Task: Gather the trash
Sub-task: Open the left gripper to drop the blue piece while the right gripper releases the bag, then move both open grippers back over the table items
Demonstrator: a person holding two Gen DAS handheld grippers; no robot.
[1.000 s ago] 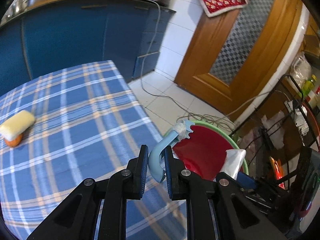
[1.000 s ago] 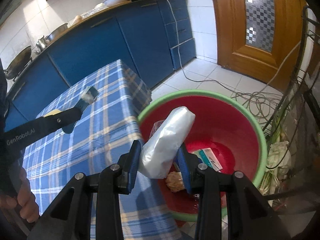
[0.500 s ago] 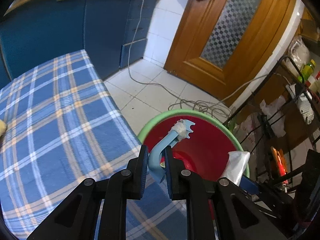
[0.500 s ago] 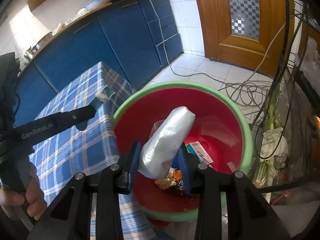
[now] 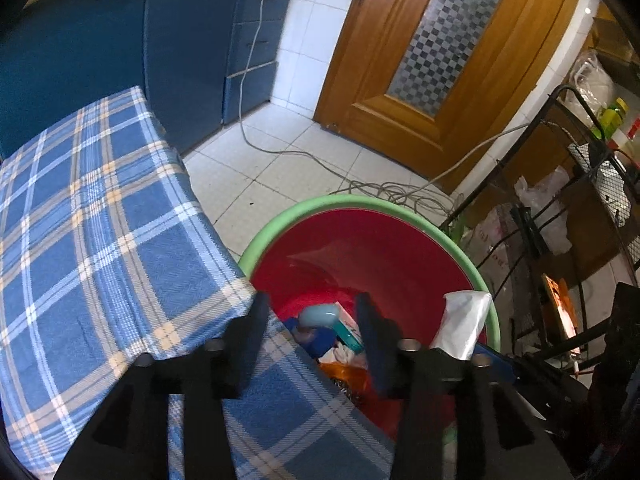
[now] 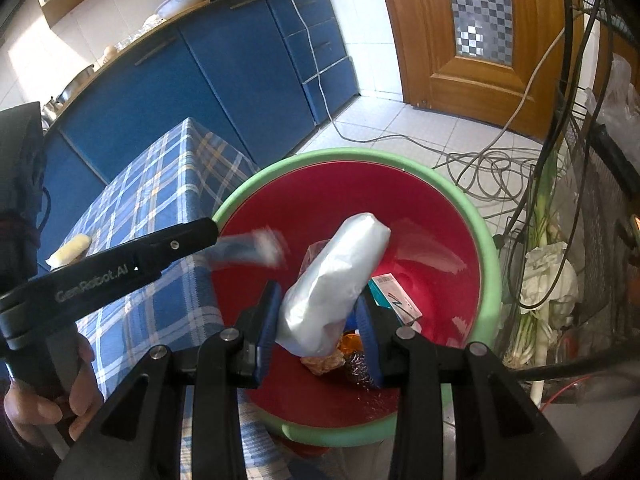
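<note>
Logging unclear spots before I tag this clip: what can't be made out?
- Light-blue object, right wrist view: motion-blurred at the left tongs' tip; contact unclear.
- Trash at the bottom of the red bin: partly hidden by the white bag and right tongs.
- Left tongs, left wrist view: blurred.

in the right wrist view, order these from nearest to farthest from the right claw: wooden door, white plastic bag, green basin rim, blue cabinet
1. white plastic bag, between the right claw pads
2. green basin rim, just beyond
3. blue cabinet and wooden door, far back; too close to call

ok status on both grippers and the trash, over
Left gripper just opened, empty; blue piece dropped in red bin. Right gripper shut on white bag above bin. Nothing blocking.
</note>
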